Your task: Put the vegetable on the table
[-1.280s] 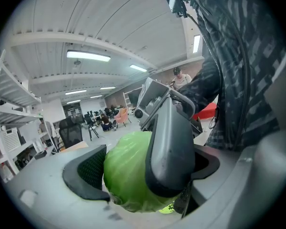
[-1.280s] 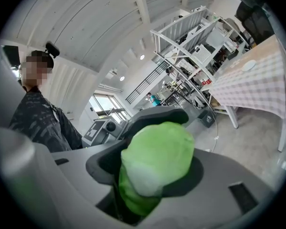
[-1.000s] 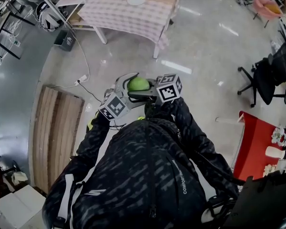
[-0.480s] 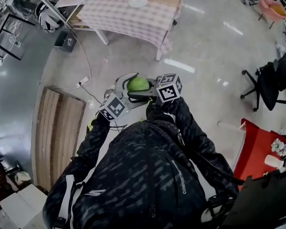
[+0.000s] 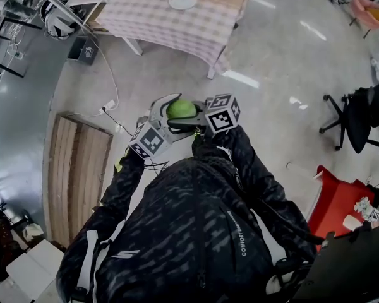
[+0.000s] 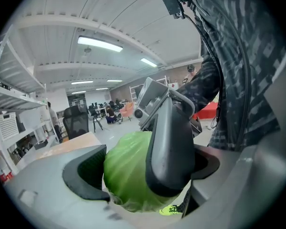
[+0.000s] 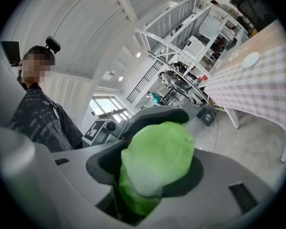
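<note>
A green cabbage [image 5: 182, 109] hangs in front of the person's chest, over the floor, caught between both grippers. My left gripper [image 5: 166, 113] is shut on its left side and my right gripper [image 5: 191, 117] on its right. In the left gripper view the cabbage [image 6: 126, 175] fills the jaws of the left gripper [image 6: 143, 171], with a dark finger of the other gripper [image 6: 171, 147] lying across it. The right gripper view shows the cabbage [image 7: 157, 161] seated in the right gripper [image 7: 152, 175]. The table with the checked cloth [image 5: 177, 24] stands ahead, a white plate [image 5: 182, 0] on it.
A wooden pallet [image 5: 76, 175] lies on the floor at the left, with a cable [image 5: 110, 74] running past it. A metal rack [image 5: 57, 5] stands left of the table. An office chair [image 5: 360, 115] and a red surface [image 5: 331, 201] are at the right.
The table and plate have slid slightly lower in the head view and the chair has shifted right. Both grippers have kept the cabbage in the same hold.
</note>
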`<state>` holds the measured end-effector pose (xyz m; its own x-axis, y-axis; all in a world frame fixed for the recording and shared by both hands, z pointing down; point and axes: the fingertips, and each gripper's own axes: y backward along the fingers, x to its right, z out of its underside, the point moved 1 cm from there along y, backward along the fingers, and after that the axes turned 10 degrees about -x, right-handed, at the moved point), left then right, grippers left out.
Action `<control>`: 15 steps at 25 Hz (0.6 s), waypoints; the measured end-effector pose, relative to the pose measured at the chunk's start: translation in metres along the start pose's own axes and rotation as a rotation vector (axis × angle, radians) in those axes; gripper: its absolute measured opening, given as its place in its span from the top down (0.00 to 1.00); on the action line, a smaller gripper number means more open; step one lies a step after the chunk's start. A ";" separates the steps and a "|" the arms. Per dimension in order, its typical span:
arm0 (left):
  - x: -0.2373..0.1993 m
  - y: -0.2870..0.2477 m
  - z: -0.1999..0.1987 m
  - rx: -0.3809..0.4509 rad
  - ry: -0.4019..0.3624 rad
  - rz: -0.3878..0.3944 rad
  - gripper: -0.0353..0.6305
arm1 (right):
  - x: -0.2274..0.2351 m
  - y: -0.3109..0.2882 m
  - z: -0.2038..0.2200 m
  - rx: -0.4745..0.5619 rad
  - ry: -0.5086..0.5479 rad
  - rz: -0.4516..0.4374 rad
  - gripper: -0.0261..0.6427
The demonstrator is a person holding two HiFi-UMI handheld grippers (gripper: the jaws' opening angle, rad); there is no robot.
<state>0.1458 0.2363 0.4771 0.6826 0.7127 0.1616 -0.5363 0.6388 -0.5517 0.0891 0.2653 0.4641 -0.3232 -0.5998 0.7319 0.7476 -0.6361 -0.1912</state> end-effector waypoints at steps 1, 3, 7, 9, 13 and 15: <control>-0.006 -0.004 0.000 -0.002 0.005 -0.001 0.23 | 0.005 0.003 -0.004 -0.003 -0.003 -0.004 0.65; -0.020 -0.010 -0.001 -0.005 0.010 -0.003 0.23 | 0.016 0.007 -0.014 -0.009 -0.006 -0.008 0.65; -0.052 -0.023 -0.004 -0.010 0.022 -0.008 0.23 | 0.038 0.017 -0.036 -0.020 -0.010 -0.015 0.65; -0.068 -0.031 -0.007 -0.013 0.026 -0.011 0.23 | 0.049 0.024 -0.048 -0.023 -0.011 -0.019 0.65; -0.098 -0.044 -0.010 -0.020 0.029 -0.020 0.23 | 0.070 0.036 -0.070 -0.024 -0.006 -0.030 0.65; -0.110 -0.052 -0.013 -0.024 0.029 -0.023 0.23 | 0.080 0.043 -0.079 -0.023 -0.002 -0.033 0.65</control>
<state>0.1046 0.1207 0.4771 0.7088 0.6890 0.1512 -0.5084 0.6476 -0.5676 0.0494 0.1518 0.4625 -0.3466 -0.5772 0.7394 0.7226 -0.6669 -0.1818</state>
